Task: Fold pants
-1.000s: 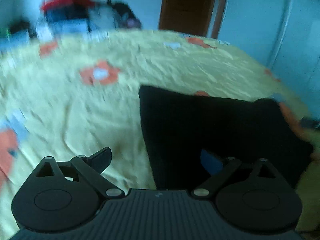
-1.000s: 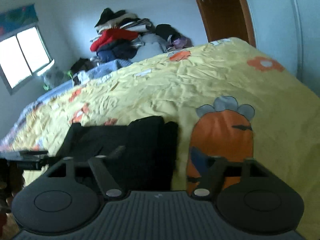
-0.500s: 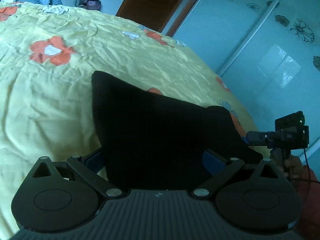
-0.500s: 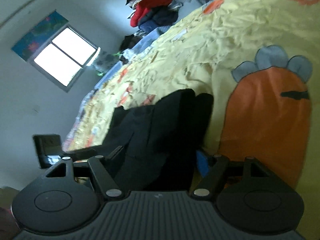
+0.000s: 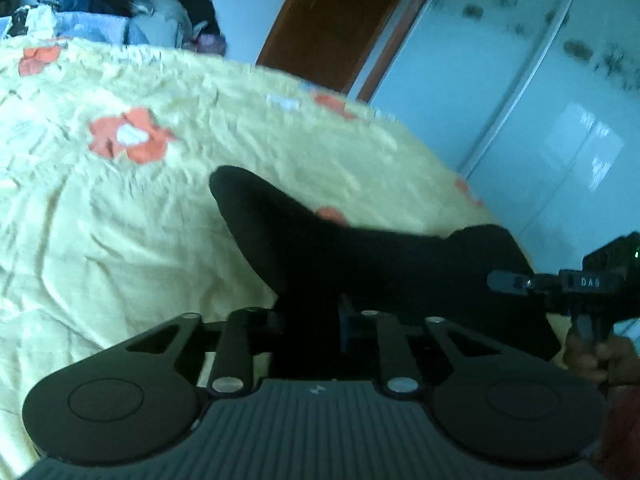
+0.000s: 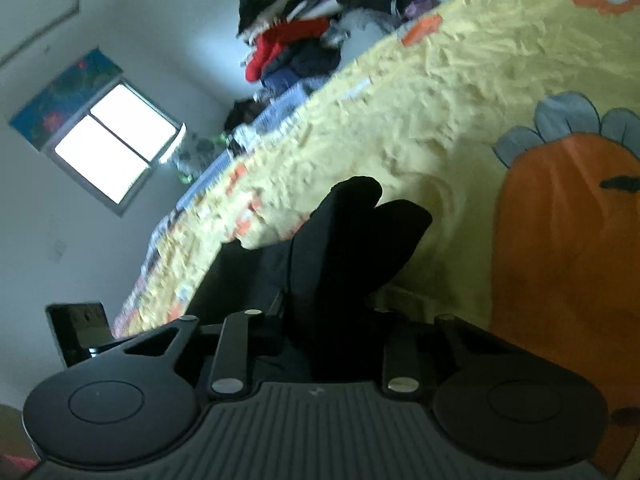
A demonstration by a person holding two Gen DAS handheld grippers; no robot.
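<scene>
Black pants [image 5: 360,256] hang bunched, pinched by both grippers above the bedspread [image 5: 120,220].

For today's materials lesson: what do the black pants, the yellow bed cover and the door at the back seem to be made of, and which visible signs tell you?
Black pants: soft matte cloth, probably knit; they drape limply and show no shine.
Yellow bed cover: thin woven fabric, perhaps cotton, finely crinkled, with printed orange flowers.
Door: looks like brown wood or veneer; blur hides the grain.
</scene>
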